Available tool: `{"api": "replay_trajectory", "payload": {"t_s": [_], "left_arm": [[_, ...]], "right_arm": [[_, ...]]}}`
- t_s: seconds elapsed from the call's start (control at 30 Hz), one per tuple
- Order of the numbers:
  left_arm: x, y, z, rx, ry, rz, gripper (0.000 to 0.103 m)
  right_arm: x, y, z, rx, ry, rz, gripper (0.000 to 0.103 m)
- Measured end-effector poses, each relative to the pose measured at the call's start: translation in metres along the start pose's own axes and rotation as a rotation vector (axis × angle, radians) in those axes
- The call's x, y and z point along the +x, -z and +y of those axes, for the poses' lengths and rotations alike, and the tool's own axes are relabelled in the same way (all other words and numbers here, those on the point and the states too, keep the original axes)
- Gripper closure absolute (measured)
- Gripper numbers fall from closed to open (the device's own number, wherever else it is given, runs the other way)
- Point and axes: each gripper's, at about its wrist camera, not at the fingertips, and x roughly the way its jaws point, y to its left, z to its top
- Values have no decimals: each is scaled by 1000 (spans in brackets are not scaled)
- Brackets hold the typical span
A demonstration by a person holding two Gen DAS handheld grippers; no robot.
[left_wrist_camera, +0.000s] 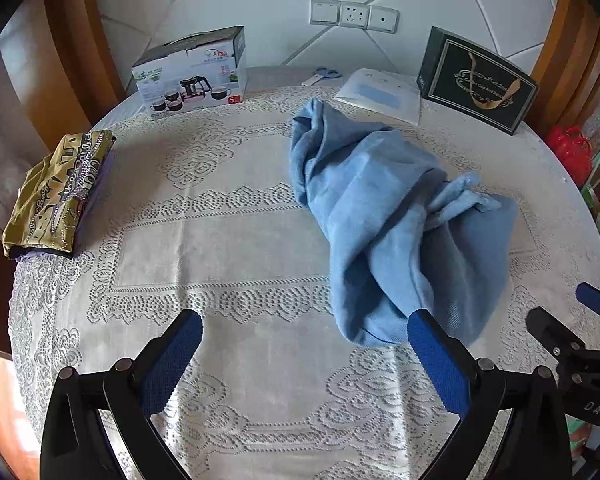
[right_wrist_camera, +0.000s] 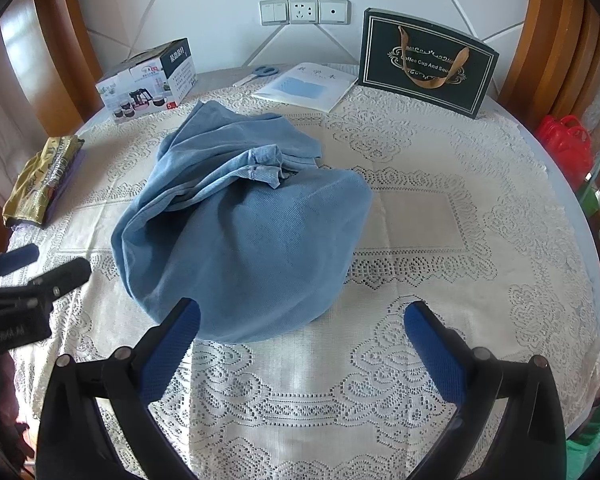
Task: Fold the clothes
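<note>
Left wrist view: left gripper (left_wrist_camera: pixel 304 336) held low over the table (left_wrist_camera: pixel 228 240), jaws spread wide, nothing between them. Its right blue pad sits just in front of the near end of a crumpled blue garment (left_wrist_camera: pixel 384 220); contact cannot be told. Garment lies bunched in a loose heap on the white lace tablecloth (left_wrist_camera: pixel 220 360), right of centre, unfolded. Right gripper (left_wrist_camera: pixel 572 320) shows at the right edge, near the garment's near corner.

Right wrist view: right gripper (right_wrist_camera: pixel 302 320) also low over the table, jaws wide apart and empty. Blue garment (right_wrist_camera: pixel 240 240) sits left of centre, its near edge just beyond the left pad. Left gripper (right_wrist_camera: pixel 28 276) shows at the left edge.

Left side of table: a folded olive printed garment (left_wrist_camera: pixel 56 192) on top of something purple. Far edge, along the wall: tea set box (left_wrist_camera: pixel 192 76), blue-handled scissors (left_wrist_camera: pixel 324 74), a white booklet (left_wrist_camera: pixel 380 94), a dark gift bag (left_wrist_camera: pixel 476 80) with tan handles. Wall sockets (left_wrist_camera: pixel 354 14) above. Red plastic bag (left_wrist_camera: pixel 570 152) off the right side.
</note>
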Motion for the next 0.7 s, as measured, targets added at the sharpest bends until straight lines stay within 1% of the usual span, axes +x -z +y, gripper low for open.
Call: {"api": "replay_trajectory", "payload": {"t_s": [0.13, 0.17, 0.23, 0.27, 0.33, 0.37, 0.4, 0.5, 0.53, 0.57, 0.6, 0.63, 0.67, 0.7], "left_arm": [[8, -18, 13, -5, 2, 10, 0], [18, -30, 23, -1, 7, 11, 0], [35, -48, 27, -14, 2, 7, 1], [45, -57, 31, -15, 6, 0, 3], [74, -78, 40, -10, 19, 9, 13], [88, -86, 43, -4, 31, 24, 23], [89, -84, 40, 8, 61, 45, 33], [109, -88, 29, 20, 139, 84, 48], [107, -83, 21, 31, 157, 96, 54], [112, -83, 13, 38, 164, 115, 74], [116, -84, 5, 44, 171, 135, 96], [118, -83, 1, 46, 171, 153, 99], [119, -86, -3, 44, 158, 150, 100], [120, -89, -7, 43, 145, 147, 101]], "right_arm": [[8, -4, 1, 0, -4, 20, 0], [11, -4, 1, -2, -7, 26, 0], [17, -5, 5, -18, -23, 36, 0], [20, -6, 8, -27, -32, 42, 0], [29, -5, 15, -52, -51, 64, 0], [35, -5, 19, -65, -65, 80, 0], [41, -4, 23, -78, -78, 94, 0], [60, -6, 36, -128, -93, 115, 0], [66, -7, 39, -143, -97, 119, 0], [70, -10, 40, -144, -99, 112, 8], [71, -14, 39, -133, -109, 102, 42], [71, -17, 36, -109, -118, 92, 60], [70, -24, 28, -76, -133, 87, 82], [68, -30, 19, -45, -152, 77, 90]]}}
